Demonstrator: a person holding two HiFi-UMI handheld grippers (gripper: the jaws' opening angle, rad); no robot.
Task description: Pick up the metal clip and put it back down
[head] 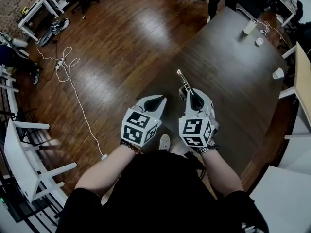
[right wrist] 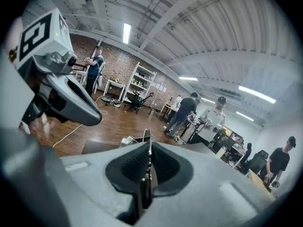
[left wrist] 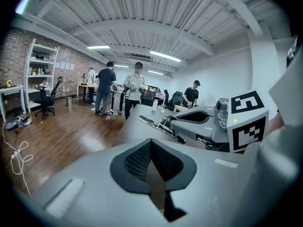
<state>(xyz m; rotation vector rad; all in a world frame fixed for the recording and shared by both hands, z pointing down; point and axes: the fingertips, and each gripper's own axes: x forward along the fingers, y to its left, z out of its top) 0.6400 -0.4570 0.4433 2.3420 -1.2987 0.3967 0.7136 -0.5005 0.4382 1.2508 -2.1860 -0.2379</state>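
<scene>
The metal clip is a thin silver piece that sticks forward out of my right gripper, which is shut on it above the near edge of the dark table. In the right gripper view the clip shows edge-on between the pads. From the left gripper view the clip juts leftward from the right gripper. My left gripper hangs beside it on the left, over the floor, shut with nothing in it. Its jaws meet at the tip.
A tall cup, a small cup and a white cup stand at the table's far side. A white cable runs across the wooden floor. White frames stand at left. Several people stand in the room.
</scene>
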